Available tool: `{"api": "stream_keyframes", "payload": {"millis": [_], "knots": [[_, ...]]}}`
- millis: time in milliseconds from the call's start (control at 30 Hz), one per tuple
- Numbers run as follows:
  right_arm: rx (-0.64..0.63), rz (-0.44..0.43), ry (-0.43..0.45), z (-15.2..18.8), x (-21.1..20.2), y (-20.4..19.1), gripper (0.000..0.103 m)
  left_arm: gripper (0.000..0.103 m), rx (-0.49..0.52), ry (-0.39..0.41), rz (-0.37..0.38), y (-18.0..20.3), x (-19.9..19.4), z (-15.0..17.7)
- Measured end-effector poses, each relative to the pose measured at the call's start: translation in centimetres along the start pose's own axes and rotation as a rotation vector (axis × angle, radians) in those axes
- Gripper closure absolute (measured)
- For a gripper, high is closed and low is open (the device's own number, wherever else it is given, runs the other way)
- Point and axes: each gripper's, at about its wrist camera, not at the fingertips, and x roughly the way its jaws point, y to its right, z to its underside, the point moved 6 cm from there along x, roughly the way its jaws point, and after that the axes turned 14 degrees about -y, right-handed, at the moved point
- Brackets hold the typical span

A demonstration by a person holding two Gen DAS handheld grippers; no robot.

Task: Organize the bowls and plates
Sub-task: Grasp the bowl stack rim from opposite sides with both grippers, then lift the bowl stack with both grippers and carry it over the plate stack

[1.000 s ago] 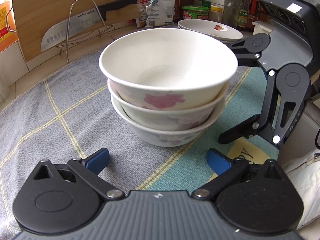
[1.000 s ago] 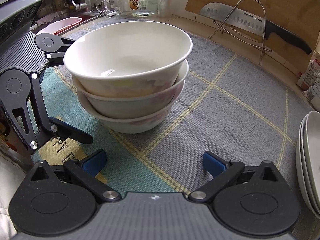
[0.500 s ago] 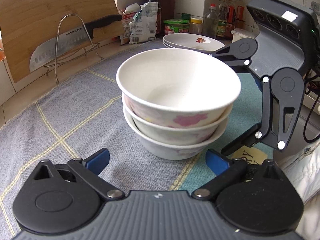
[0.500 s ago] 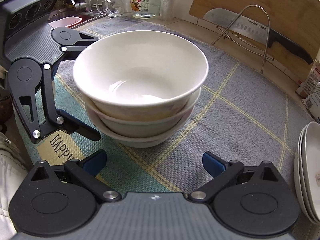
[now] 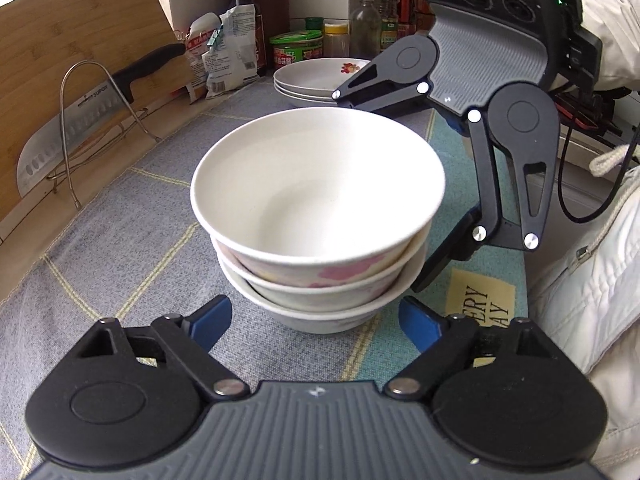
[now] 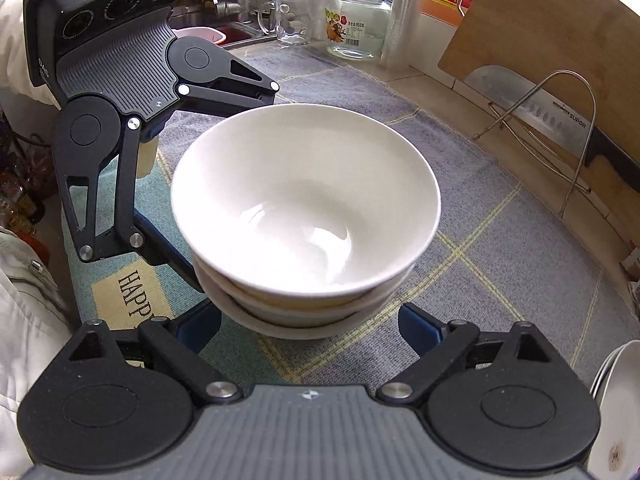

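Note:
A stack of three white bowls with pink flowers [image 5: 320, 216] stands on the grey and teal mat [image 5: 132, 232]; it also shows in the right wrist view [image 6: 308, 216]. My left gripper [image 5: 316, 322] is open, its blue fingertips on either side of the stack's base. My right gripper [image 6: 310, 326] is open too, facing the stack from the opposite side, fingers astride the base. Each gripper shows in the other's view: the right one [image 5: 472, 128] and the left one [image 6: 132, 120]. A stack of white plates [image 5: 320, 78] sits at the back, and at the right edge of the right wrist view [image 6: 616, 404].
A bamboo cutting board [image 5: 68, 80] leans on the wall behind a wire rack [image 5: 100, 120] holding a cleaver [image 5: 80, 120]. Bottles, jars and snack bags [image 5: 296, 46] line the back. A glass mug [image 6: 290, 20] and jar [image 6: 360, 20] stand near the sink.
Both grippers have risen and tilted down over the bowl stack, closing in on it from opposite sides. The bowls have not moved. Both grippers stay open.

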Motion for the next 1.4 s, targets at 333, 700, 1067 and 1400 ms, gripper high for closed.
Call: {"api": "stream_keyframes", "payload": {"millis": [333,700,1067,1400], "knots": [[0.009,-0.075,-0.001,-0.1,-0.4,0.5,0.013,0.017,0.001,-0.006,0.062,-0.7,0.0,-0.2],[-0.004,-0.105,-0.012,-0.2,-0.2,0.4,0.015,0.019,0.042,-0.018,0.107,-0.9,-0.3,-0.5],[-0.011,-0.103,-0.022,-0.5,0.0,0.5,0.016,0.018,0.062,-0.014,0.134,-1.1,-0.1,-0.5],[-0.005,-0.103,-0.017,-0.6,0.0,0.4,0.014,0.018,0.068,-0.015,0.139,-1.1,0.0,-0.7]]}}
